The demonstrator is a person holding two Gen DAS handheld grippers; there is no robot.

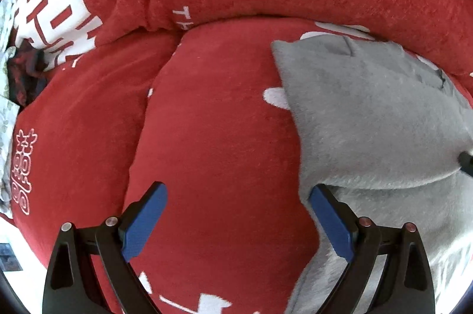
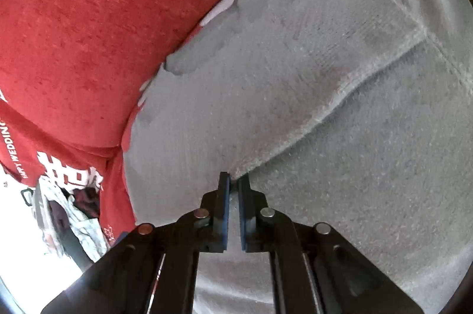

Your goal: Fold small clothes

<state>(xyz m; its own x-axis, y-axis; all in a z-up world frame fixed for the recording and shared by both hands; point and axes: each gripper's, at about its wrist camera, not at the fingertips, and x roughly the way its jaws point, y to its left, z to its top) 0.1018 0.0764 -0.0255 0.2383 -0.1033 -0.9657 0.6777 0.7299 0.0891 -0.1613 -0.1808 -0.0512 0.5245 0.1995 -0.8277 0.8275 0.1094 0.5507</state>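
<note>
From the left wrist view, the fuzzy grey fleece garment (image 1: pixel 369 119) lies on a red sofa cover with white printed characters (image 1: pixel 221 122), one layer already turned over itself, so the fold looks partly made. The left gripper (image 1: pixel 238 193) is released, jaws wide over bare red cloth; its right finger sits at the garment's edge.

From the right wrist view, the right gripper (image 2: pixel 233 181) is clenched at the corner of the folded flap (image 2: pixel 325 63); whether cloth is pinched is unclear.

Fuzzy matt grey fleece garment (image 2: pixel 295 95) on plush red velour cover (image 1: pixel 224 136); gripper pads (image 1: pixel 145 222) blue, textured rubber.
</note>
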